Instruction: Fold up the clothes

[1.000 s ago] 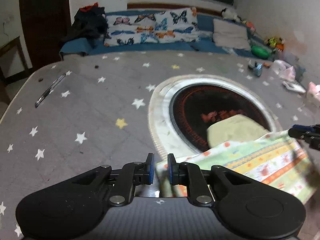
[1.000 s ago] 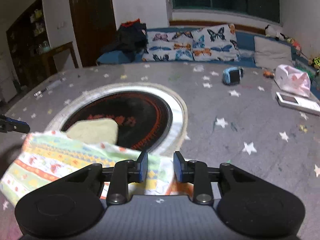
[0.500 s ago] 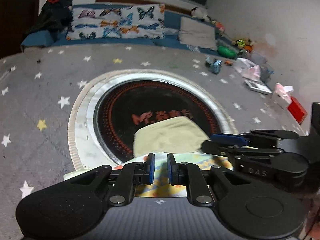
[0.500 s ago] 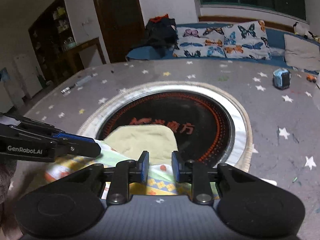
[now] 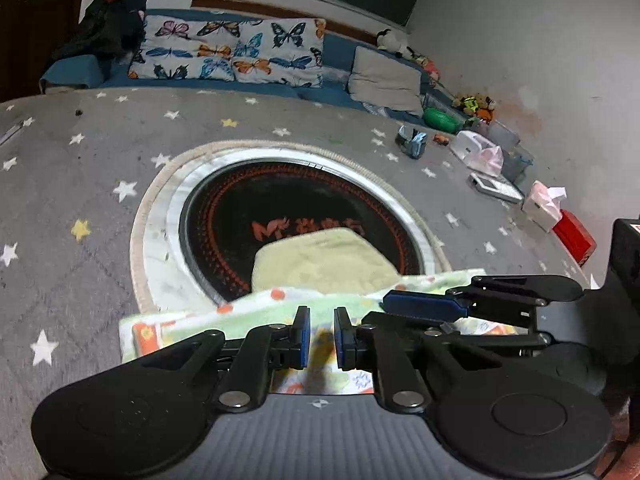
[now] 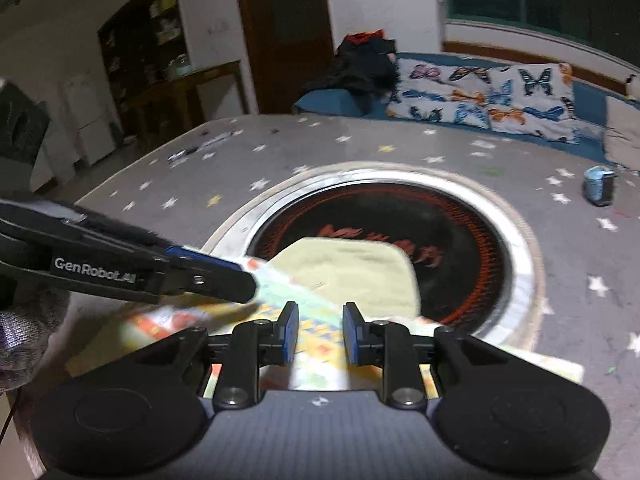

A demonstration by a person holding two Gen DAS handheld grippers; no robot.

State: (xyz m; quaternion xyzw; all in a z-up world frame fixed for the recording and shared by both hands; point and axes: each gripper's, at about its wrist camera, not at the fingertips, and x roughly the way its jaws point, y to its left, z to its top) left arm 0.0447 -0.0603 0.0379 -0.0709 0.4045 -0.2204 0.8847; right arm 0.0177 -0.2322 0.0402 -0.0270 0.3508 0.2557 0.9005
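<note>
Left gripper: jaws narrow. Seen from the right wrist, its tip appears to pinch a raised edge of the cloth. Right gripper: jaws narrow, with cloth running through the gap. Whether its pads press on the cloth cannot be told. The two grippers stand close together above the cloth, at the near rim of the hob. The cloth lies across that near rim, bunched. Step in hand, as judged: a fold that brings one edge of the cloth over onto the rest. The next move calls for lowering the held edge square onto the lower layer, then letting go without dragging it. Count: two grippers, one patterned cloth, one pale folded towel on the near half of the hob, one hob.
</note>
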